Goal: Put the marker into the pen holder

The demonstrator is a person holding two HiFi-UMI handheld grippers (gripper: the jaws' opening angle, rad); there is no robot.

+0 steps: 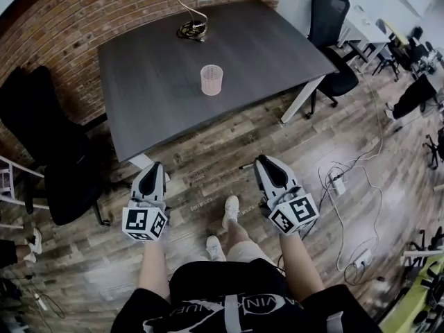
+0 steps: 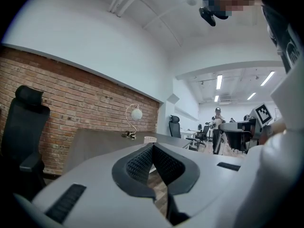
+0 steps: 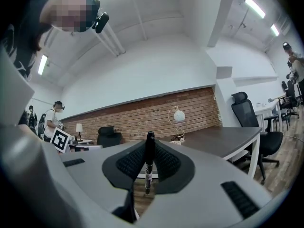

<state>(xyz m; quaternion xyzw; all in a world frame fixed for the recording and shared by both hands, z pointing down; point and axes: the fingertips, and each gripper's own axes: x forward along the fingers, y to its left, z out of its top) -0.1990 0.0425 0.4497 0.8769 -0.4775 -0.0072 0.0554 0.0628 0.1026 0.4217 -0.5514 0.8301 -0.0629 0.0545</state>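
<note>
A black marker [image 3: 149, 161] stands upright between the pads of my right gripper [image 3: 148, 148], which is shut on it. The pink mesh pen holder [image 1: 211, 80] stands alone near the middle of the dark grey table [image 1: 159, 96], well ahead of both grippers. In the head view my right gripper [image 1: 267, 165] and left gripper [image 1: 151, 168] hover over the wooden floor in front of the table's near edge. My left gripper [image 2: 153, 148] is shut with nothing between its pads. The pen holder [image 2: 150, 139] shows small just beyond its tips.
A lamp with a round white shade [image 1: 196, 5] stands at the table's far edge by the brick wall. Black office chairs stand at the left [image 1: 48, 151] and the far right [image 1: 329, 26]. Cables [image 1: 347, 186] lie on the floor to the right.
</note>
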